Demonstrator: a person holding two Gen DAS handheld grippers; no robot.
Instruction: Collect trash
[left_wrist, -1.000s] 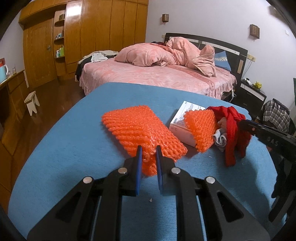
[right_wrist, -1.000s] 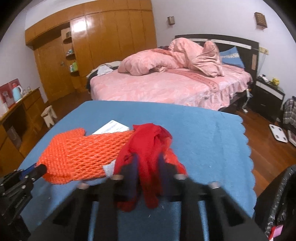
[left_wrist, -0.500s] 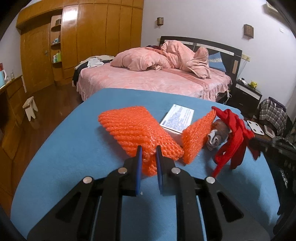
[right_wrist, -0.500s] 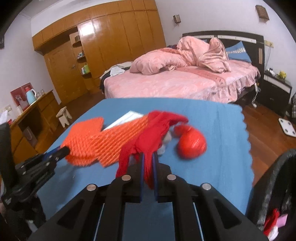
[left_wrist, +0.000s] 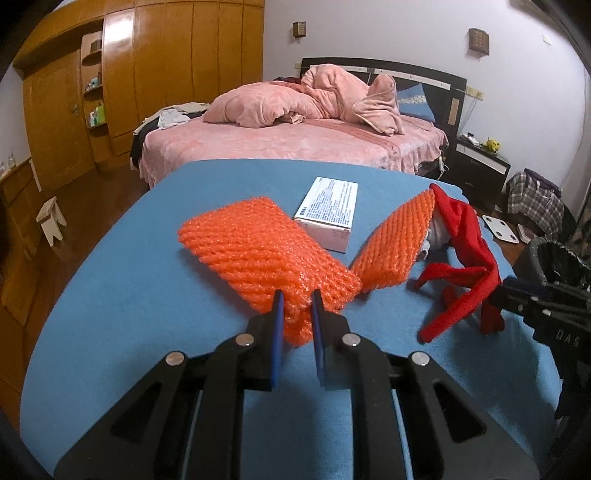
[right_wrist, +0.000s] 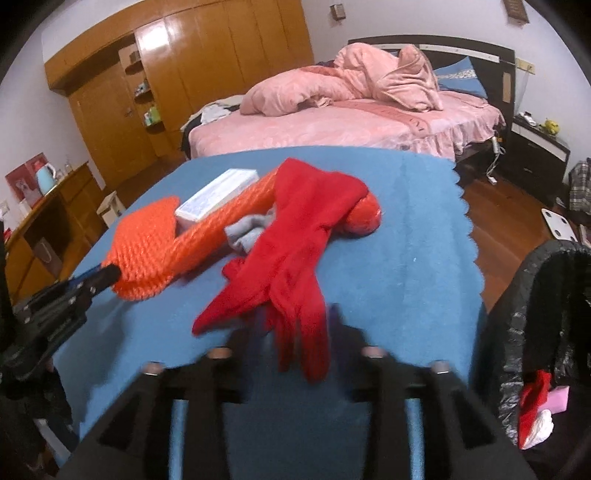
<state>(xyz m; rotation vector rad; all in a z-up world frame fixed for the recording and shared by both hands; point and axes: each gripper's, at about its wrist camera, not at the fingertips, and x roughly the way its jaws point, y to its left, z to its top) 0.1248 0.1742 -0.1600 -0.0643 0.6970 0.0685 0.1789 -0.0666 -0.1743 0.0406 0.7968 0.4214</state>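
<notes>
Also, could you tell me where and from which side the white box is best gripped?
Probably its far end, from above, closing across the narrow width. The white box lies flat on the blue table, and orange foam nets crowd its near end on both sides; the far end stands clear.

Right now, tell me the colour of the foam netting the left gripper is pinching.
Bright orange foam netting, clearest in the left wrist view, pinched by the left gripper.
</notes>
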